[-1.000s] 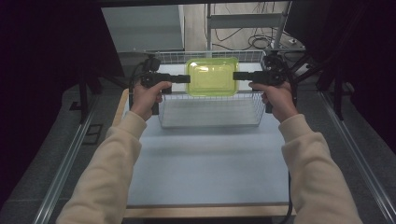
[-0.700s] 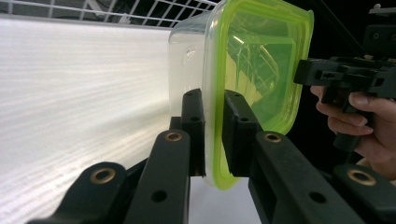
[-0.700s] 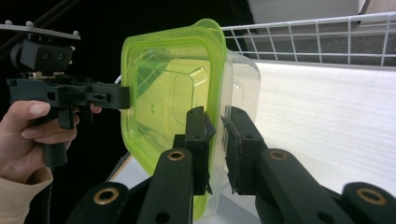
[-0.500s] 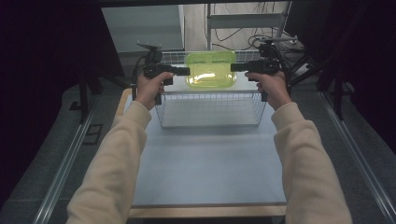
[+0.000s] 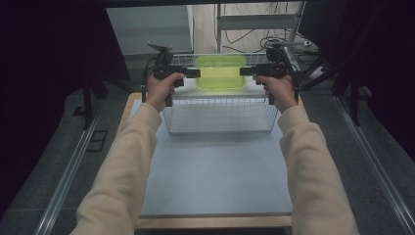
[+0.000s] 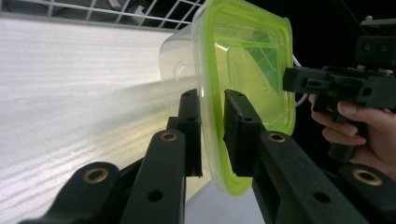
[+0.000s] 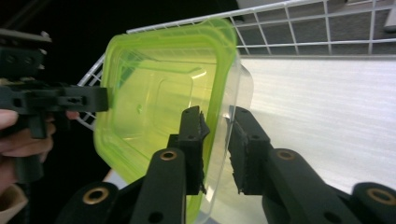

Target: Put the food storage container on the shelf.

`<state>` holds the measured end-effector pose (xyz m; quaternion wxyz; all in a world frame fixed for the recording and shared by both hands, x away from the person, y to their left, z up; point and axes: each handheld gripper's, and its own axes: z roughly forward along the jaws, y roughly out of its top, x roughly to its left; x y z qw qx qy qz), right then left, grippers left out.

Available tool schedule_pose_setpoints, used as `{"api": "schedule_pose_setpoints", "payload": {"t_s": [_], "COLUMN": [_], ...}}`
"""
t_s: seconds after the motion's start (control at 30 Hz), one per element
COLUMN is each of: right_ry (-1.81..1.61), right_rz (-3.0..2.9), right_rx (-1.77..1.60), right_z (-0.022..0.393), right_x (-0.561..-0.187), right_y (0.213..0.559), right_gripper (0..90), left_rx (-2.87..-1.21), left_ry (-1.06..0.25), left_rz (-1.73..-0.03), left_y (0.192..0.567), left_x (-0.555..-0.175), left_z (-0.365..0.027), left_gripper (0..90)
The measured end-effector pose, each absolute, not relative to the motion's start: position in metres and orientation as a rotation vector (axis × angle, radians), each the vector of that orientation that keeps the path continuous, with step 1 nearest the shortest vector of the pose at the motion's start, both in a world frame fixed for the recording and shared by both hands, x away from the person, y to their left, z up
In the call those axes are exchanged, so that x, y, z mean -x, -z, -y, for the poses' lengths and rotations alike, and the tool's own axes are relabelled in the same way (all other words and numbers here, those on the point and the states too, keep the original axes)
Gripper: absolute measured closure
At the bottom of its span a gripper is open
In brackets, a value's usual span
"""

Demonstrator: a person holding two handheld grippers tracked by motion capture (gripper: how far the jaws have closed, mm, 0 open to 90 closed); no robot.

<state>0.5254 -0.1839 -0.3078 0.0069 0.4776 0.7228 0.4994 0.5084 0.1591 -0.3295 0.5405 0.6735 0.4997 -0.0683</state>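
A clear plastic container with a lime-green lid [image 5: 220, 71] hangs level over the far part of a wire basket [image 5: 220, 116], between my two grippers. My left gripper [image 5: 197, 73] has the lid's left rim [image 6: 247, 60] between its jaws. These jaws have just been opening, and both pads still lie against the rim. My right gripper [image 5: 242, 72] straddles the right rim [image 7: 154, 93]. Its jaws have also just been opening, and a thin gap shows on each side of the rim. I cannot tell whether the container rests on the basket floor.
The basket stands at the far end of a pale grey mat [image 5: 215, 171] on a wooden table. Its white wire walls [image 7: 327, 28] rise close behind the container. Dark stands, rails and cables surround the table.
Both hands have carried the container away from the person, from over the basket's middle toward its far side, and slightly lower. The arms are stretched further out.
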Motion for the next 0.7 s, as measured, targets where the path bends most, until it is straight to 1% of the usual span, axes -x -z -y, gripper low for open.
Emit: {"api": "schedule_pose_setpoints", "payload": {"t_s": [0.1, 0.27, 0.33, 0.37, 0.4, 0.43, 0.47, 0.5, 0.53, 0.57, 0.67, 0.7], "right_ry": [-1.553, -1.538, -1.515, -1.505, -1.504, -1.505, -1.511, -1.511, -1.514, -1.542, -1.552, -1.552], "right_rz": [-2.239, -2.206, -2.2, -2.19, -2.186, -2.19, -2.181, -2.181, -2.172, -2.157, -2.139, -2.139], "right_rx": [-1.496, -1.495, -1.492, -1.493, -1.498, -1.495, -1.501, -1.501, -1.509, -1.519, -1.491, -1.491], "right_z": [0.181, 0.18, 0.179, 0.18, 0.18, 0.181, 0.182, 0.182, 0.182, 0.184, 0.183, 0.183], "right_x": [-0.527, -0.528, -0.528, -0.528, -0.529, -0.529, -0.528, -0.528, -0.528, -0.527, -0.522, -0.522], "right_y": [0.311, 0.314, 0.316, 0.317, 0.317, 0.318, 0.32, 0.32, 0.32, 0.321, 0.319, 0.319], "right_gripper": [71.6, 68.0, 61.1, 55.6, 53.7, 50.9, 45.9, 45.9, 44.8, 42.4, 38.7, 38.7], "left_rx": [-1.595, -1.598, -1.59, -1.596, -1.595, -1.596, -1.597, -1.597, -1.597, -1.591, -1.585, -1.567], "left_ry": [0.129, 0.11, 0.116, 0.114, 0.102, 0.091, 0.092, 0.092, 0.094, 0.076, 0.019, 0.013], "left_rz": [-1.206, -1.208, -1.21, -1.205, -1.204, -1.208, -1.214, -1.214, -1.22, -1.219, -1.191, -1.182], "left_y": [0.33, 0.335, 0.337, 0.337, 0.338, 0.338, 0.34, 0.34, 0.341, 0.341, 0.336, 0.334], "left_x": [-0.511, -0.515, -0.516, -0.517, -0.517, -0.517, -0.519, -0.519, -0.52, -0.519, -0.516, -0.514], "left_z": [-0.155, -0.153, -0.152, -0.153, -0.152, -0.151, -0.151, -0.151, -0.151, -0.151, -0.151, -0.151], "left_gripper": [75.8, 72.3, 69.8, 69.2, 68.7, 66.1, 53.2, 46.3, 46.3, 35.2, 28.1, 28.1]}}
